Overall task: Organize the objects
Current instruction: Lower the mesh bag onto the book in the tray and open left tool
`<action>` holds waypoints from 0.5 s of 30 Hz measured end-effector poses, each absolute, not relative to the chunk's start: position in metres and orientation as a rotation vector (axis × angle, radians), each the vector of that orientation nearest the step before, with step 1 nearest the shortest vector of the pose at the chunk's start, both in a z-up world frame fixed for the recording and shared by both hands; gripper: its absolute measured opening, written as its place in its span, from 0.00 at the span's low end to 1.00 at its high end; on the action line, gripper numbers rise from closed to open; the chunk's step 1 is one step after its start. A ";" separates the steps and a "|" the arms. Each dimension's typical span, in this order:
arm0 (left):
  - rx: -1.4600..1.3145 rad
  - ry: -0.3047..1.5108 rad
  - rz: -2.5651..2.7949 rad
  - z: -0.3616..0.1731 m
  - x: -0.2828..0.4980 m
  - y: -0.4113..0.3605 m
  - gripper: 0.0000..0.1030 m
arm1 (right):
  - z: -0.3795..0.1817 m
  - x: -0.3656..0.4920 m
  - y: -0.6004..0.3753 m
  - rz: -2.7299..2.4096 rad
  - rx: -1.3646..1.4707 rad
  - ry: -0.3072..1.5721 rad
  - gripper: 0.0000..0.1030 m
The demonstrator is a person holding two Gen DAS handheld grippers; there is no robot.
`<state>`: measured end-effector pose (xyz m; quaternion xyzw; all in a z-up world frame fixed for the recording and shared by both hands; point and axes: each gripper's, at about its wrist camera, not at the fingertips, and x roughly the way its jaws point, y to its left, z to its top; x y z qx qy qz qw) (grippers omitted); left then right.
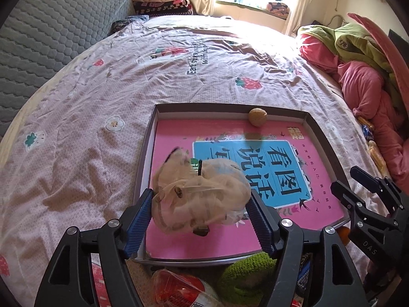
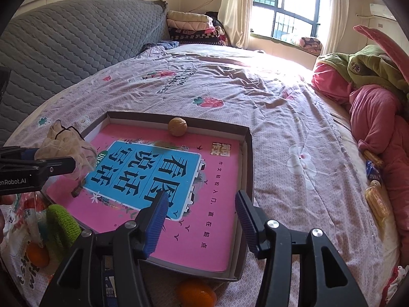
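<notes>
Mesh pouch [image 1: 202, 197], a beige gauzy little bag with a dark drawstring, sits between the fingers of the left gripper [image 1: 200, 217] over the near left corner of the tray [image 1: 329, 153]. Those jaws are spread wide. The pouch looks blurred, and I honestly can't tell if the blue pads are touching its sides or just flanking it. In the right wrist view the same pouch [image 2: 66, 151] hangs at the left gripper's tip above the left edge of the tray, with a small dark bit at its bottom down by the pink book.

Right gripper [image 2: 202, 220] is partly open with nothing in it, hovering over the near right part of the tray.

Inside the shallow cardboard tray lies a pink book [image 2: 204, 204] with a big blue panel that nearly fills the floor. A walnut [image 2: 177, 126] rests against the far wall, well apart from the pouch.

Room-wise, the tray's low walls run all around, and the bedspread [image 2: 281, 117] beyond the far and right sides is wide open. The near side is crowded: a green knitted thing [image 2: 64, 225], two oranges [image 2: 195, 294], and a clear packet with red print [image 1: 179, 289] sit just outside the near edge. A heap of pink and green clothes [image 2: 370, 107] is piled at the far right.
</notes>
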<state>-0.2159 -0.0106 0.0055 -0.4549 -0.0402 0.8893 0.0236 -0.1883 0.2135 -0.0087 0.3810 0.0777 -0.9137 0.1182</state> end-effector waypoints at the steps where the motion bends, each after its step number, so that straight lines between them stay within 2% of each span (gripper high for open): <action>1: -1.402 -0.124 2.756 0.007 -0.215 -0.011 0.72 | -0.008 -0.188 0.213 -2.674 1.112 0.228 0.53; 11: -1.330 -0.137 2.803 0.027 -0.209 -0.014 0.73 | -0.002 -0.185 0.213 -2.682 1.088 0.226 0.53; 15: -1.325 -0.150 2.805 0.031 -0.210 -0.016 0.74 | -0.001 -0.184 0.214 -2.681 1.081 0.220 0.57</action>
